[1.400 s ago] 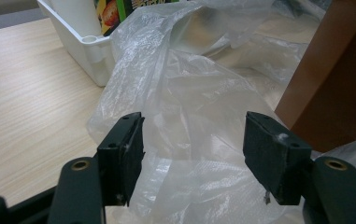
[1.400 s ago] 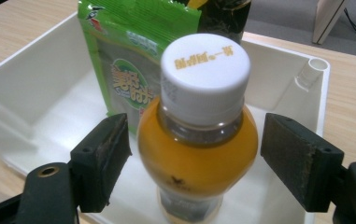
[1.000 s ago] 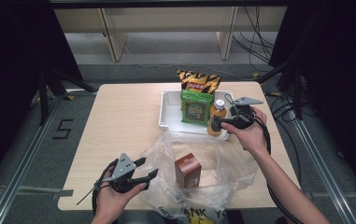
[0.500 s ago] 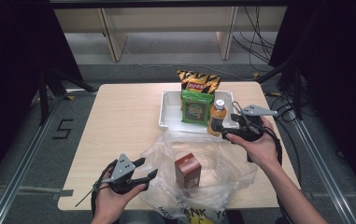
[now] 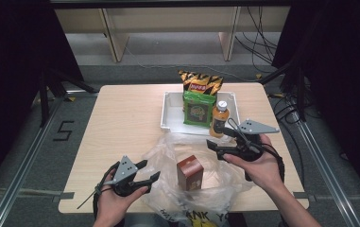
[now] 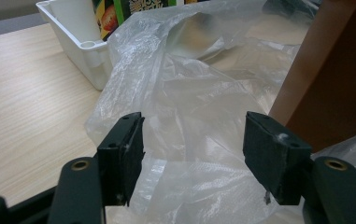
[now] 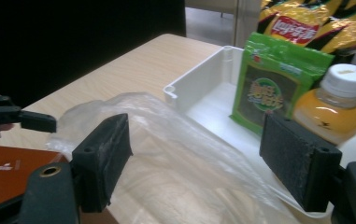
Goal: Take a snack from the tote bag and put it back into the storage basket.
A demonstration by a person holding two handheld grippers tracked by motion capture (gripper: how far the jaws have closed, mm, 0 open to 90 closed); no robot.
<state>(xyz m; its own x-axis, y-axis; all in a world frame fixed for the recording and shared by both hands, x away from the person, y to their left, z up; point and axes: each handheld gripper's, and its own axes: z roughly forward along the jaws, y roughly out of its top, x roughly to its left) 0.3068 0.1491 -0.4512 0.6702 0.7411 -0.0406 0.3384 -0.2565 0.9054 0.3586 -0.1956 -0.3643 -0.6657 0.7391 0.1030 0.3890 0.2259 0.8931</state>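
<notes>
The clear plastic bag (image 5: pixel 201 170) lies crumpled at the near edge of the table (image 5: pixel 121 118), between the two hands; a brown box (image 5: pixel 190 172) stands upright inside it, near its middle; the bag's far edge reaches up to the white tray (image 5: pixel 170 113).

The left gripper (image 5: pixel 150 171) sits low at the bag's left side, held in the left hand (image 5: pixel 114 203); its fingers (image 6: pixel 122 151) are spread wide with nothing clamped, and in the left gripper view the bag's film (image 6: pixel 194 116) lies loose between them, with the brown box (image 6: pixel 330 79) just past the right finger; whether the film touches the pads cannot be told.

The right gripper (image 5: pixel 215 145) hovers over the bag's right side in the right hand (image 5: pixel 258 165), pointing left across the table; its fingers (image 7: pixel 103 156) are also wide apart and hold nothing; in the right gripper view the bag (image 7: pixel 166 154) spreads below them and a corner of the brown box (image 7: pixel 7 172) shows at the lower left.

Just beyond this gripper an orange drink bottle (image 5: pixel 219 118) with a white cap stands upright in the near right corner of the tray; a green packet (image 5: pixel 197 109) leans beside it, and a yellow-and-black chip bag (image 5: pixel 200 83) rises at the tray's far edge.
</notes>
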